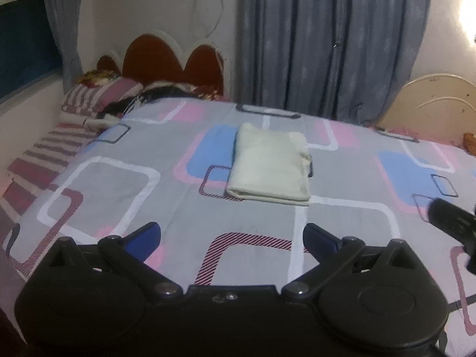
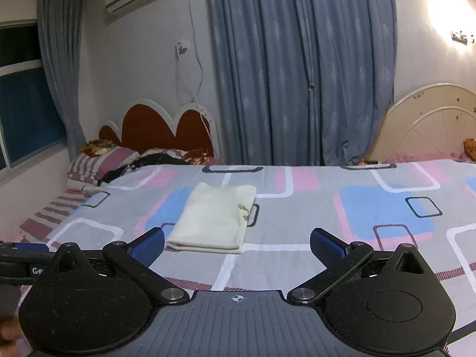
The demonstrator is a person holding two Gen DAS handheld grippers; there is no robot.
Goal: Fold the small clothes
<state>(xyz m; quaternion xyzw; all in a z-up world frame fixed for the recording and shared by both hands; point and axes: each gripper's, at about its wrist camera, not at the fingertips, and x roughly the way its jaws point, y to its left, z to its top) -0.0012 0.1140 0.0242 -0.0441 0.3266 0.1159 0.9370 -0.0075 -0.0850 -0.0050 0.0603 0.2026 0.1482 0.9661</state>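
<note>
Both tools, left tool (image 1: 232, 238) and right tool (image 2: 237, 245), are held spread wide and empty above the bed sheet (image 1: 119, 184). Ahead, apart from both, a cream garment (image 1: 270, 166) is seen folded flat into a soft rectangle, bare patterned cloth all round.

The cream folded cloth garment (image 1: 269, 166) is lying soft and matt, faintly wrinkled at its edge, on the grey, pink and blue printed cotton-like bedsheet (image 1: 125, 184), which is looking smooth and dull. The left gripper (image 1: 232, 238) is showing matt black plastic arms with small shiny metal rivets; the right gripper (image 2: 237, 245) is wearing blue, finely textured rubbery finger pads (image 2: 325, 248) and a ribbed dark grey plastic body.
</note>
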